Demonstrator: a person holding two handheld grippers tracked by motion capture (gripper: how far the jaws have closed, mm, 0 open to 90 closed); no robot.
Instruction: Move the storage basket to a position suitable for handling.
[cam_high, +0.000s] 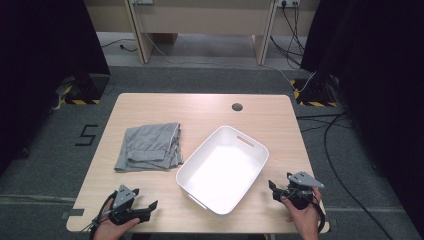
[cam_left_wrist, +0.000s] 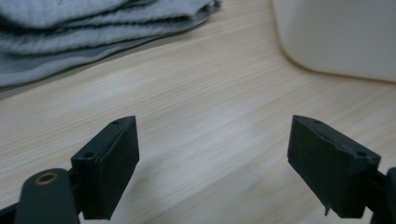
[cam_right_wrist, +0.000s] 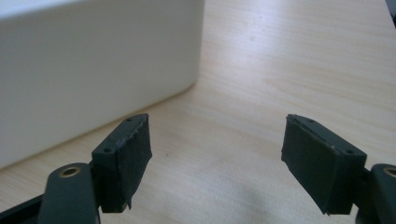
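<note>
Left tongs (cam_high: 148, 208): I see the jaws wide, nothing between, near edge of surface (cam_high: 200, 107).
Right tongs (cam_high: 274, 190): wide, empty, beside white tub (cam_high: 252, 172).
Grey folded cloth (cam_high: 149, 146): left of tub.
Writing: "5" on floor (cam_high: 86, 135).

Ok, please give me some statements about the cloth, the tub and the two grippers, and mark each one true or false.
1. The grey cloth lies folded on the table, left of the white tub. True.
2. The white tub holds the cloth. False: the tub is empty and the cloth lies beside it.
3. The left gripper is open and holds nothing. True.
4. The right gripper is shut on the tub's rim. False: it is open, with bare table between its jaws.
5. A round hole shows near the table's far edge. True.
</note>
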